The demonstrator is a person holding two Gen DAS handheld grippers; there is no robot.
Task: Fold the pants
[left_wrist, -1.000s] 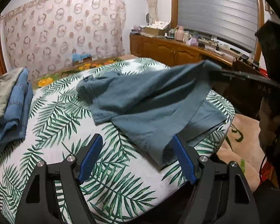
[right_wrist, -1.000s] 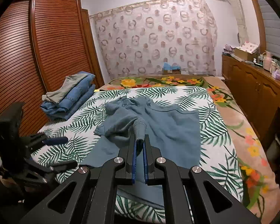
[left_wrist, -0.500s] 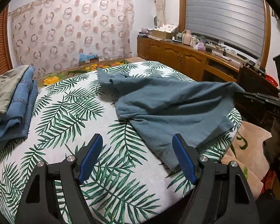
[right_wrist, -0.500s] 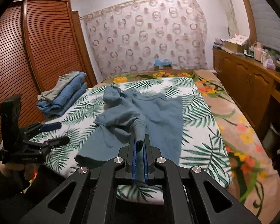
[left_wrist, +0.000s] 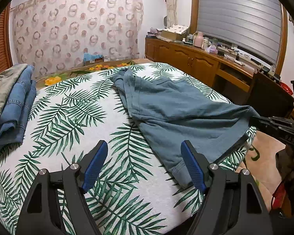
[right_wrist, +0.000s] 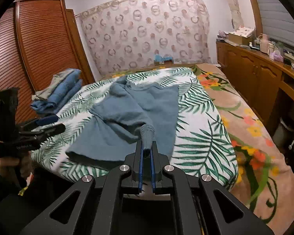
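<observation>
Teal-blue pants (left_wrist: 172,109) lie spread and rumpled on the palm-leaf bedspread (left_wrist: 72,117), reaching the bed's near right edge. My right gripper (right_wrist: 147,150) is shut on a bunched corner of the pants (right_wrist: 127,117) and pulls it off the bed edge; it shows at the right of the left wrist view (left_wrist: 272,123). My left gripper (left_wrist: 145,162) is open and empty, above the bedspread just left of the pants' near hem. It shows at the left of the right wrist view (right_wrist: 49,125).
A stack of folded jeans and a grey garment (left_wrist: 9,96) sits at the bed's left side. A wooden sideboard (left_wrist: 196,62) with bottles and boxes runs along the right wall. A louvred wardrobe (right_wrist: 39,45) stands left. A floral blanket (right_wrist: 250,129) lies beside the bedspread.
My right gripper has pulled the pants corner back toward the bed's near edge, stretching the cloth flatter. My left gripper stays open and has risen slightly.
</observation>
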